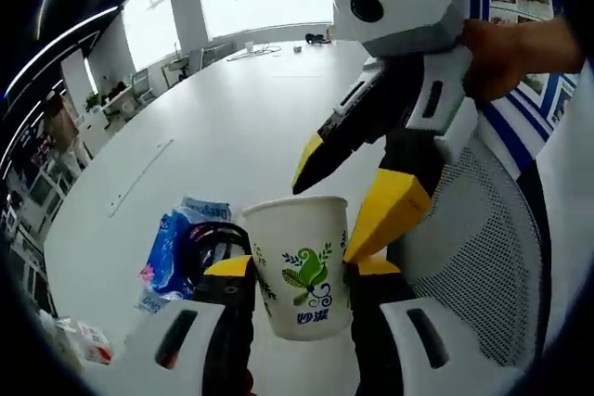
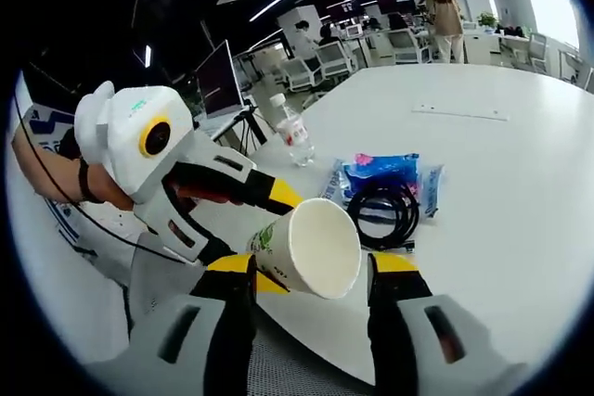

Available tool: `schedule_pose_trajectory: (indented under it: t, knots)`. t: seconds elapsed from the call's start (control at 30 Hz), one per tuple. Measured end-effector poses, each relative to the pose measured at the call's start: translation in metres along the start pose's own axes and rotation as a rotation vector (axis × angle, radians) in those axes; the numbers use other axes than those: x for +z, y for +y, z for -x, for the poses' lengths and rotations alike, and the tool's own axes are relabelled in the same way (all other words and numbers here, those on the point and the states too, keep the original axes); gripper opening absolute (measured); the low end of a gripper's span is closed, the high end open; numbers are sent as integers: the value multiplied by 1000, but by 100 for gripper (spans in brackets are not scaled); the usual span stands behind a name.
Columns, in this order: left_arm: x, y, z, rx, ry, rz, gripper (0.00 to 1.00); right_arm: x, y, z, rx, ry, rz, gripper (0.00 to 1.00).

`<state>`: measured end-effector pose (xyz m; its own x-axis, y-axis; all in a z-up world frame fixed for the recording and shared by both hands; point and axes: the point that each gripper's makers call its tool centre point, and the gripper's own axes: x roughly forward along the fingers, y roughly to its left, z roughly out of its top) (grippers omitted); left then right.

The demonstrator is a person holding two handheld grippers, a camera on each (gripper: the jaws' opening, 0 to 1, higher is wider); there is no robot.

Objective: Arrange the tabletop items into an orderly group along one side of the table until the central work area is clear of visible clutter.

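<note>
At the bottom centre of the left gripper view, a white paper cup (image 1: 302, 266) printed with a green leaf pattern is seen upright between the two yellow-tipped jaws of the left gripper (image 1: 300, 275). The jaws are closed against the cup's sides, so the cup is gripped. Just above and to the right of it, the right gripper (image 1: 360, 194) is seen reaching in from the upper right, its jaws spread apart with one yellow tip close to the cup's rim; nothing is held by it. A hand (image 1: 501, 57) is seen on it at the upper right edge.

At lower left in this view, a blue plastic packet (image 1: 172, 252) is lying on the white table (image 1: 232, 118), with a coiled black cable (image 1: 212, 243) resting beside and partly on it.

In the right gripper view, the same cup (image 2: 311, 248) is shown at centre, tilted with its open mouth towards the camera, held by the left gripper (image 2: 269, 229) coming in from the left. The right gripper (image 2: 311, 271) has its own jaws rising from the bottom, standing wide on either side of the cup. To the right of centre, the packet (image 2: 385, 173) and cable (image 2: 382, 215) are seen on the table (image 2: 501, 173), with a clear plastic bottle (image 2: 292, 132) standing upright above and to the left of them.
</note>
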<state>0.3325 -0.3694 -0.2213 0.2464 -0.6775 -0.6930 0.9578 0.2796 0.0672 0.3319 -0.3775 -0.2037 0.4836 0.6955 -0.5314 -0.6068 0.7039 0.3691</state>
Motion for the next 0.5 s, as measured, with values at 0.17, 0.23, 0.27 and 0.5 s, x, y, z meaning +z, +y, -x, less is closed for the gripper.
schedule_pose_trajectory:
  t: [0.17,0.23,0.27,0.5]
  knots:
    - [4,-5,1,-11,-9,-16,40,1,7,-1,30,-4,-1,37]
    - [6,-8,3,-17,-16,-26,40,1,11,-1,44,-4,0,33]
    - [8,-9,3,-17,-24,-50,39,2,13,-1,57,-12,-10,31]
    - [7,-10,5,-20,-19,-48,40,3,27,-2,105,-20,-19,16]
